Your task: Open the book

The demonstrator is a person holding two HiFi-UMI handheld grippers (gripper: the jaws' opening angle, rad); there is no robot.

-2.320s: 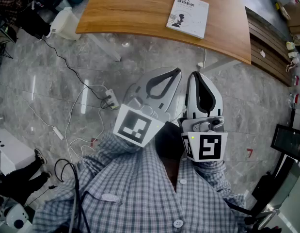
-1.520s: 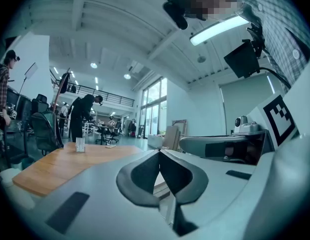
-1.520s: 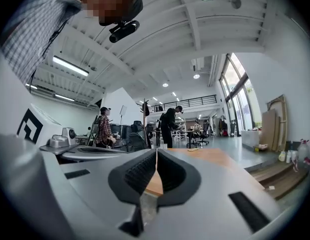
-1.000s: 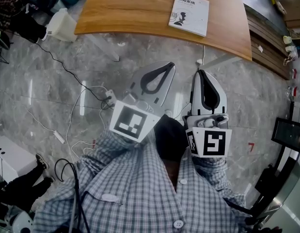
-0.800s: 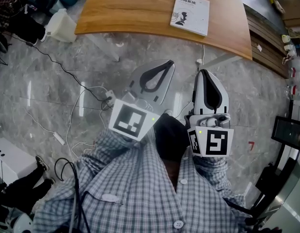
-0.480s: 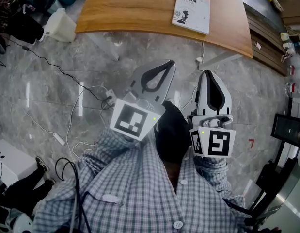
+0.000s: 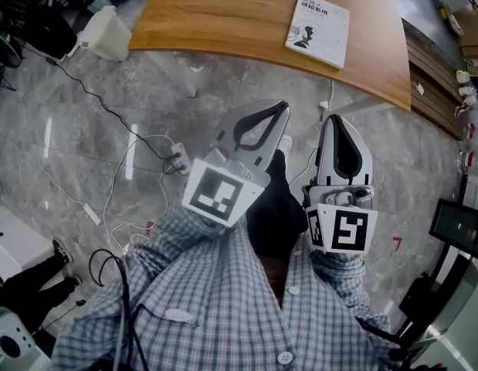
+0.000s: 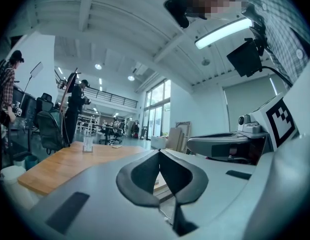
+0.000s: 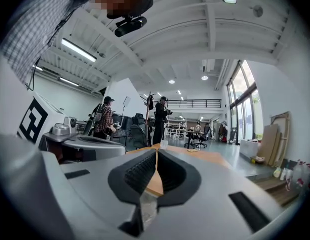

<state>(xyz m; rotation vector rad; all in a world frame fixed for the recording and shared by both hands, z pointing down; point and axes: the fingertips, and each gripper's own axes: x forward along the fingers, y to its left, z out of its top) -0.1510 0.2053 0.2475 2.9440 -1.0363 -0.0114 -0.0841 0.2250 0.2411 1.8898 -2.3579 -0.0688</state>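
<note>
A white book point(image 7: 319, 29) lies closed on the wooden table point(image 7: 223, 14) at the top of the head view, cover up. My left gripper point(image 7: 283, 107) is held level over the floor, short of the table edge, its jaws shut with nothing between them. Beside it my right gripper point(image 7: 334, 119) also points toward the table, shut and empty. In the left gripper view the left gripper point(image 8: 159, 151) shows its tips pressed together, the table point(image 8: 69, 159) beyond. The right gripper point(image 9: 156, 151) looks the same in its own view. The book is hidden in both gripper views.
Grey stone floor point(image 7: 84, 161) with white cables and a power strip point(image 7: 177, 161) lies at my left. A white bin point(image 7: 107, 35) stands by the table's left end. People point(image 9: 159, 119) stand at desks beyond the table. A dark monitor point(image 7: 459, 226) sits at right.
The view has shifted a little, so the book and table sit slightly further right and lower. Both grippers have stayed shut and close to my chest.
</note>
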